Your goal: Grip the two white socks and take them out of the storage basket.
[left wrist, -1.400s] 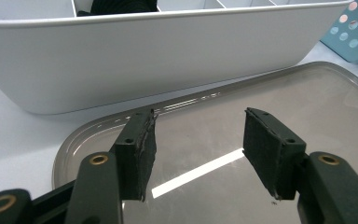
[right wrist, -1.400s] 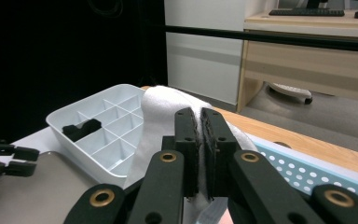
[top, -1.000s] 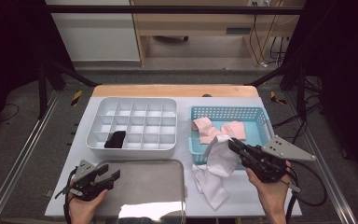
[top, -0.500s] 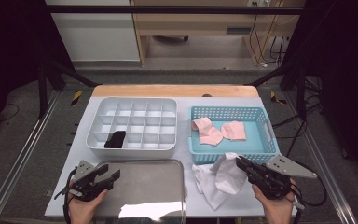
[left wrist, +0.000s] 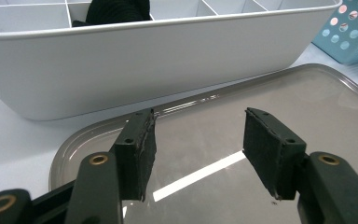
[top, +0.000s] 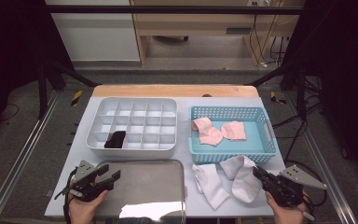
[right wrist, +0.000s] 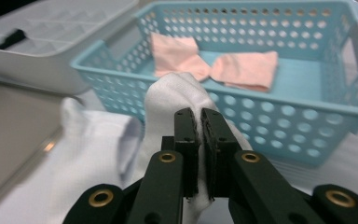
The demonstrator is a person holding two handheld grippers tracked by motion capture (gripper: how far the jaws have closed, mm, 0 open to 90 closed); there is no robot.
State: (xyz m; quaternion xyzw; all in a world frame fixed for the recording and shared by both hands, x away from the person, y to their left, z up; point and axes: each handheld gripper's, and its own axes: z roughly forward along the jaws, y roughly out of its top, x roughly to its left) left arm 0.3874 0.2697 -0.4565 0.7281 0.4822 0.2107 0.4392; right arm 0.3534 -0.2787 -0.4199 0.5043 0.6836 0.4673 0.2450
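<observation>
Your right gripper (top: 260, 175), pinching a white sock (top: 242, 179), has lowered it onto the table near the blue basket (top: 233, 156); your left gripper (top: 113, 176) waits, jaws spread.

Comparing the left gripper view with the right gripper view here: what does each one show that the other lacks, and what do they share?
Left gripper view alone: the left gripper, jaws apart with nothing between them, over the metal tray's middle.

Right gripper view alone: the right gripper shut on a white sock, a second white sock beside it, and two pink socks in the basket.

Both: the white divided box with a black item inside, the blue basket and the metal tray.
</observation>
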